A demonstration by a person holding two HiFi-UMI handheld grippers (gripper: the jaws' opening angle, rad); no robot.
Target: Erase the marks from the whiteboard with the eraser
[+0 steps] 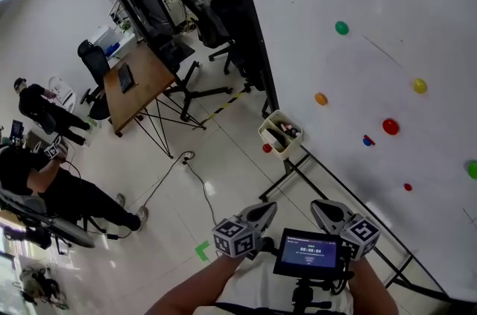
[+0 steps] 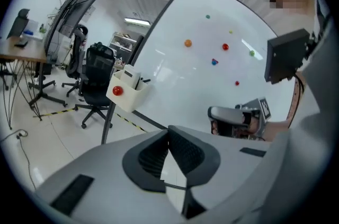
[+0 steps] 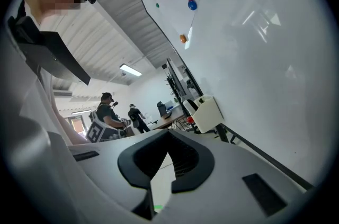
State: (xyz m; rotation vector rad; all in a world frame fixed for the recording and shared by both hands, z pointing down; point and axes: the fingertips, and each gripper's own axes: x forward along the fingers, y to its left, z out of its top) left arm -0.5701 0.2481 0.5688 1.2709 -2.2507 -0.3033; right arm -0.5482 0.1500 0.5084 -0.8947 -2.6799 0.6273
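The whiteboard [image 1: 387, 8] fills the right of the head view, with a faint thin line [image 1: 384, 51] and several coloured magnets on it. A white tray [image 1: 277, 136] hangs at its lower left corner with dark items inside and a red magnet on its side; I cannot pick out the eraser. My left gripper [image 1: 267, 211] and right gripper [image 1: 322, 208] are side by side low in the view, away from the board, both shut with nothing held. The left gripper view shows its jaws [image 2: 169, 130] closed, the tray [image 2: 126, 91] ahead. The right gripper's jaws [image 3: 169, 133] touch at the tips.
A small screen [image 1: 309, 252] sits between the grippers. A wooden desk [image 1: 138, 83] on trestle legs and black office chairs [image 1: 223, 8] stand behind the board's left edge. People [image 1: 45, 187] are at the far left. A cable [image 1: 186, 164] lies on the floor.
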